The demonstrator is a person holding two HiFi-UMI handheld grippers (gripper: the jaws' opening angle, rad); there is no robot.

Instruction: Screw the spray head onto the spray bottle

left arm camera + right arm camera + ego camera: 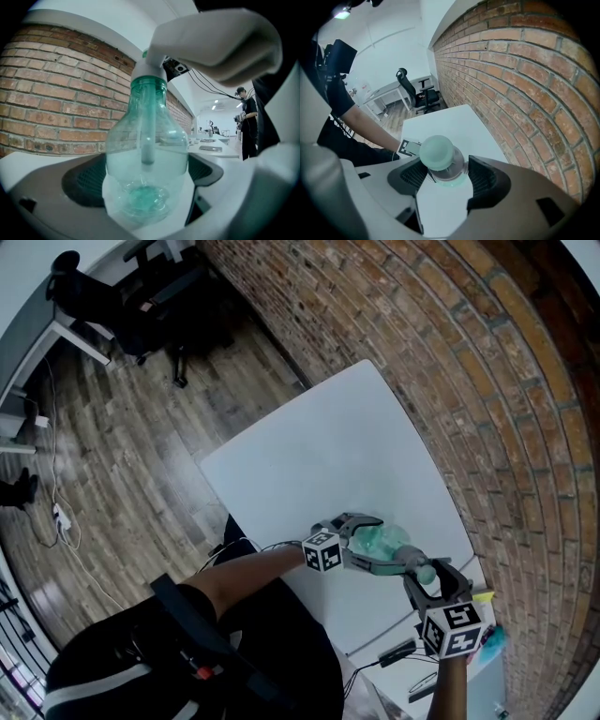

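A clear green spray bottle (382, 541) lies tilted above the white table (319, 456), its base toward my left gripper (373, 546), which is shut on its body. In the left gripper view the bottle (146, 154) fills the gap between the jaws, with the dip tube (148, 126) inside and the pale spray head collar (148, 71) at its neck. My right gripper (429, 574) is shut on the spray head (424, 569) at the bottle's mouth. The right gripper view has the round pale green spray head (437, 152) between the jaws of the right gripper (443, 171); the bottle below it is mostly hidden.
A brick wall (450, 362) runs along the table's far side. Cables and small items (487, 634) lie near the table's right end. Office chairs (141, 296) stand on the wooden floor. A person (247, 123) stands far off by other tables.
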